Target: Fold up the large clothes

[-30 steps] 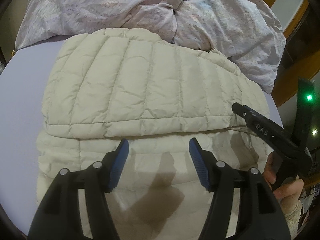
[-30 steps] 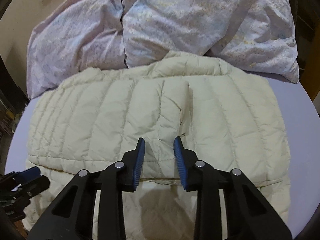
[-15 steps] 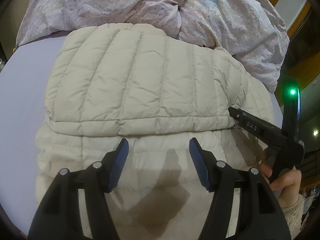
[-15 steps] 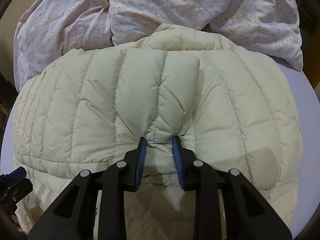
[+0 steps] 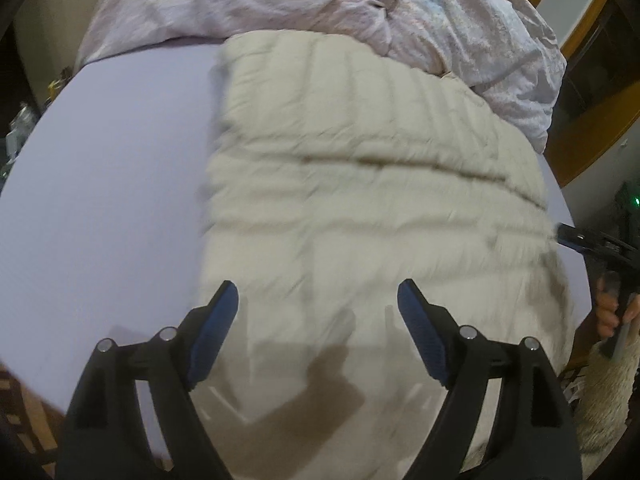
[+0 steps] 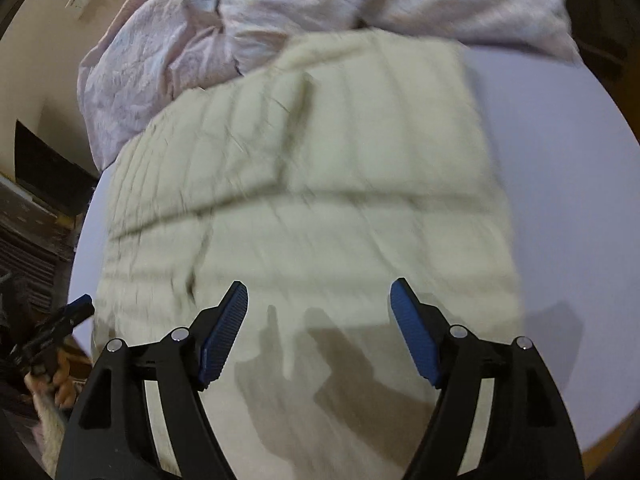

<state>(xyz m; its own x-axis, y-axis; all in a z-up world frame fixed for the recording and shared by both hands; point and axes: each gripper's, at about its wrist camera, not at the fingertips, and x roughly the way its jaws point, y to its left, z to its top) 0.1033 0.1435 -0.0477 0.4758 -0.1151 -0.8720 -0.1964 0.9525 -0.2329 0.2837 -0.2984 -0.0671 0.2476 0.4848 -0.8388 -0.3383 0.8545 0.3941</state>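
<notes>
cream puffer jacket (image 5: 360, 208) lay folded below both grippers, left gripper (image 5: 318, 320) and right gripper (image 6: 319, 316) wide, jaws just opened, nothing between

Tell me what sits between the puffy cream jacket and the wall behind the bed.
A rumpled pale floral duvet lies heaped between the cream jacket and the wall, shown in the right wrist view.

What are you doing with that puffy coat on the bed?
A person is folding a cream puffy jacket on a bed with a lilac sheet, using a hand-held gripper in each hand. The top part is already folded down over the rest. Right now neither tool grips it: the left gripper and the right gripper both hover above the jacket with fingers apart, both having just been opening, nothing between them. A rumpled flowery duvet lies bunched at the jacket's far end.
</notes>
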